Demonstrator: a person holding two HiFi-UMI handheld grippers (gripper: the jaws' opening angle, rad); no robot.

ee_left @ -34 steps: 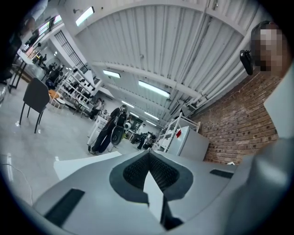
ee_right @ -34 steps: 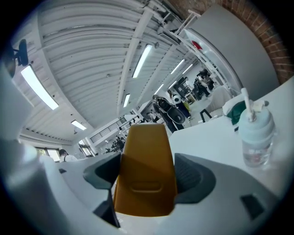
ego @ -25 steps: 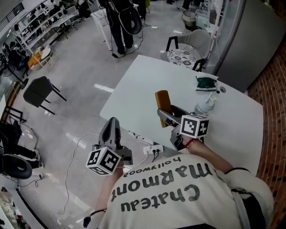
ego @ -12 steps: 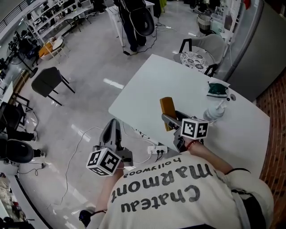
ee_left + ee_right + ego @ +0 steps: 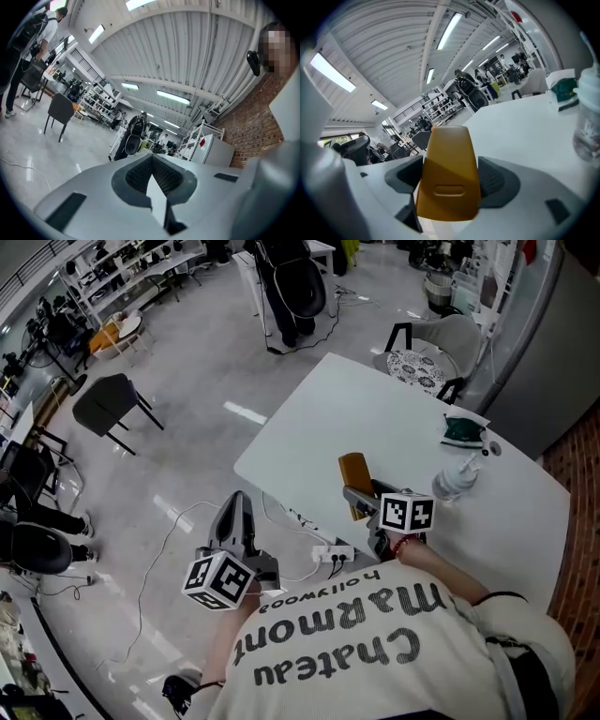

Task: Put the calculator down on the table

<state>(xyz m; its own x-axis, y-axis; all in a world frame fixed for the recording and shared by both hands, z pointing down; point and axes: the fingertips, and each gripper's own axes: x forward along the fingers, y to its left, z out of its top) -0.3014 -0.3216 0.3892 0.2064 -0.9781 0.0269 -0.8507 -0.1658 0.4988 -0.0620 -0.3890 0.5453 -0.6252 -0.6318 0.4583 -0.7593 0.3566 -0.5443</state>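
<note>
Open tabletop ahead, clutter right
The table (image 5: 347, 418) lies bare in front of the calculator (image 5: 354, 474); a clear bottle (image 5: 457, 476) and a green item (image 5: 461, 430) crowd its right side, a chair (image 5: 427, 338) stands past the far edge.

Clear spray bottle (image 5: 457, 474), green packet (image 5: 461, 430), perhaps a cloth, black chair (image 5: 112, 404), white power strip (image 5: 333, 554)

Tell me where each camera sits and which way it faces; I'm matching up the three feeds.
Head view: on the person's head, facing steeply down at the white table; left gripper, right gripper and shirt show.
Left gripper view: on the left gripper, looking along its shut, empty jaws toward the ceiling.
Right gripper view: on the right gripper, looking along jaws clamped on the calculator, across the table.
Shared: head and right gripper views both show calculator, table, bottle.
</note>
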